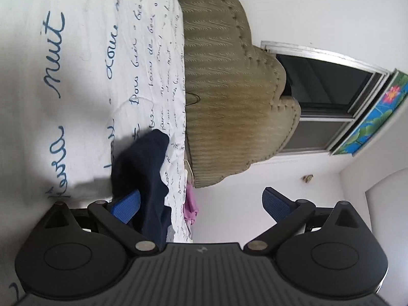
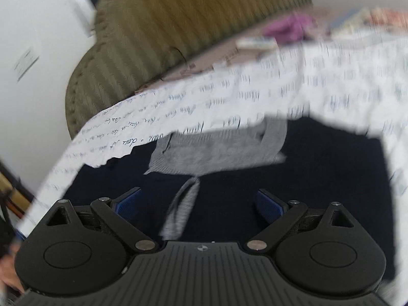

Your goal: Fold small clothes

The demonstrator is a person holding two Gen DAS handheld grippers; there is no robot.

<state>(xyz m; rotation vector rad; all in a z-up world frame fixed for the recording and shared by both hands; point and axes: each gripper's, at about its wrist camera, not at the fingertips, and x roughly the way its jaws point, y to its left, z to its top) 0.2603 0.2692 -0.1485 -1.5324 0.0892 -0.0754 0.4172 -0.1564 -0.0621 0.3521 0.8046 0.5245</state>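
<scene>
A dark navy garment (image 1: pixel 142 168) lies on the white bedsheet with blue handwriting (image 1: pixel 76 63). In the left wrist view, which is rolled sideways, my left gripper (image 1: pixel 201 204) is open; the garment's edge lies against its left finger (image 1: pixel 127 204). In the blurred right wrist view the navy garment (image 2: pixel 318 173) fills the lower frame, with a grey ribbed waistband (image 2: pixel 216 153) and a grey drawstring (image 2: pixel 183 209). My right gripper (image 2: pixel 199 204) is open just above the garment, with the drawstring between its fingers.
An olive tufted headboard (image 1: pixel 229 76) borders the bed and also shows in the right wrist view (image 2: pixel 153 38). A purple cloth (image 1: pixel 190 204) lies by the headboard, seen too in the right wrist view (image 2: pixel 288 28). A window (image 1: pixel 331 84) and white wall lie beyond.
</scene>
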